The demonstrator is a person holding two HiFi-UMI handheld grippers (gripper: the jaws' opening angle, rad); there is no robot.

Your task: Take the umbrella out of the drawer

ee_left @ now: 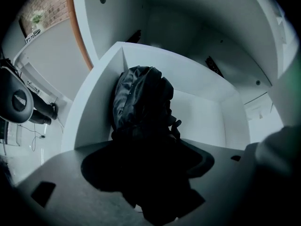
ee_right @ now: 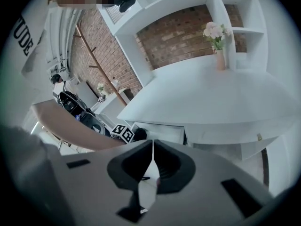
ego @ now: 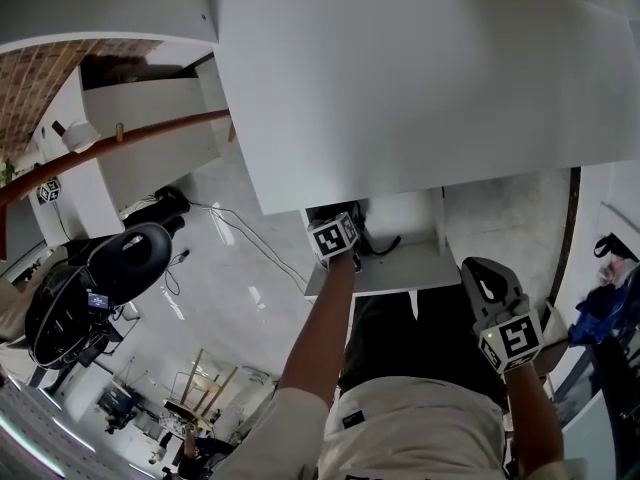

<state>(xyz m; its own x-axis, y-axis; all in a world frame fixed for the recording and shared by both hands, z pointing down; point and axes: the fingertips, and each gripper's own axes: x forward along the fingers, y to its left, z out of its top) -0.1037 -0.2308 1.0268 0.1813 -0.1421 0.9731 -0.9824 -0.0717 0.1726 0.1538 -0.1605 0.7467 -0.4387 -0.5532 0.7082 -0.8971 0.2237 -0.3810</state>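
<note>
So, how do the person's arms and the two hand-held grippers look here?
Both are light grey shells with black jaw pads: the left hand-held gripper and the right hand-held gripper. Each carries a cube with black-and-white square markers. The forearms are bare. The left arm comes out of a short, pale beige sleeve.

Occlusions, left side

Left gripper view: the umbrella (ee_left: 141, 102) has its lower end lost in shadow behind the left gripper (ee_left: 149, 178) — drawer (ee_left: 89, 112) floor unseen. Head view: desktop (ego: 420, 98) covers those jaws; only the marker cube (ego: 334, 236) shows.
</note>
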